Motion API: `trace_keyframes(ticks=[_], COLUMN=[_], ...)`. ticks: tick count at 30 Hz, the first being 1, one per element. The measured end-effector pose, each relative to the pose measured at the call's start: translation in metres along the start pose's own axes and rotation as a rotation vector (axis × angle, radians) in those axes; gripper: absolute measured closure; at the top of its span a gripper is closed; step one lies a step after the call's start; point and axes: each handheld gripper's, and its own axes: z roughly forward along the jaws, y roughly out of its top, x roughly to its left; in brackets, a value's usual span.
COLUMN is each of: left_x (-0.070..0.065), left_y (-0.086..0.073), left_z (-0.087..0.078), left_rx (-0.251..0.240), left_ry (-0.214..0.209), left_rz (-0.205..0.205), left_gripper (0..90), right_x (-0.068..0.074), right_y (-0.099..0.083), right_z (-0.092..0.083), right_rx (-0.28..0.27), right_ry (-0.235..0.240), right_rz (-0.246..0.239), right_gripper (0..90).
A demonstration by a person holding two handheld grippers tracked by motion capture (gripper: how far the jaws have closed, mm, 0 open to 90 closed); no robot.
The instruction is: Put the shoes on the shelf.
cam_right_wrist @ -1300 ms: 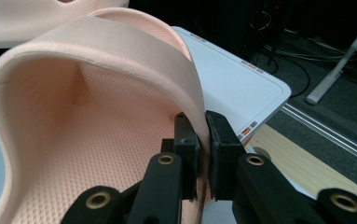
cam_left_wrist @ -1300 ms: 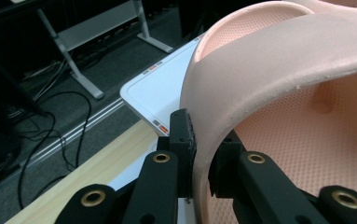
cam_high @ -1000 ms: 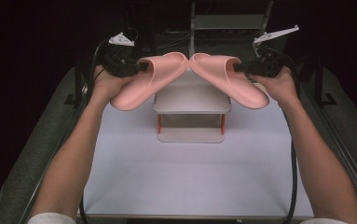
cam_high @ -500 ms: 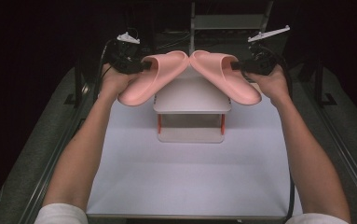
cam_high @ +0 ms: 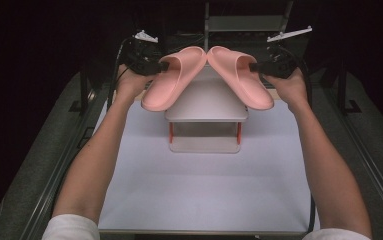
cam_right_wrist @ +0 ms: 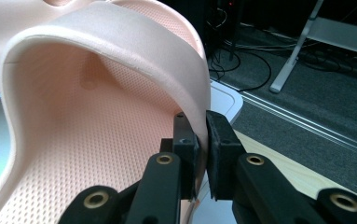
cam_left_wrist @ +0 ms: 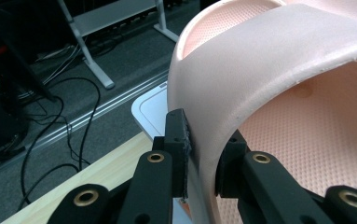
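Gripping by the straps, each slipper [cam_high: 175,76] [cam_high: 240,75] is clamped in its gripper [cam_high: 164,65] [cam_high: 250,65]; setting down onto the rack [cam_high: 206,102] below is left.

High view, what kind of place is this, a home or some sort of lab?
Probably a lab or recording workspace: a white table in a dark room, loose cables across a grey floor, and metal stand legs behind the pink slippers.

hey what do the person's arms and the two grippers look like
Both forearms are bare, with white sleeve edges at the bottom. The left gripper and right gripper are black, with brass-coloured rivets, a grey three-cornered plate on top and black trailing cables.
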Motion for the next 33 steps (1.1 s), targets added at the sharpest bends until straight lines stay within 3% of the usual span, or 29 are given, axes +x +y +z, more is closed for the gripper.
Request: trace_keyframes(ticks=[6,19,33], left_x=[-0.003,-0.008,-0.011], left_y=[0.001,0.000,-0.001], left_z=[0.004,0.012,0.022], left_rx=[-0.012,0.007,0.013], left_ry=[-0.010,-0.009,-0.027], left_rz=[-0.030,-0.028,-0.058], left_gripper=[76.3,71.4,68.1], right_x=[0.000,0.006,0.010], right_y=[0.000,0.000,-0.001], right_z=[-0.001,0.009,0.014], right_rx=[-0.002,0.022,0.024], right_ry=[-0.002,-0.012,-0.009], right_rz=[0.015,0.046,0.071], right_gripper=[82.1,79.9,76.7])
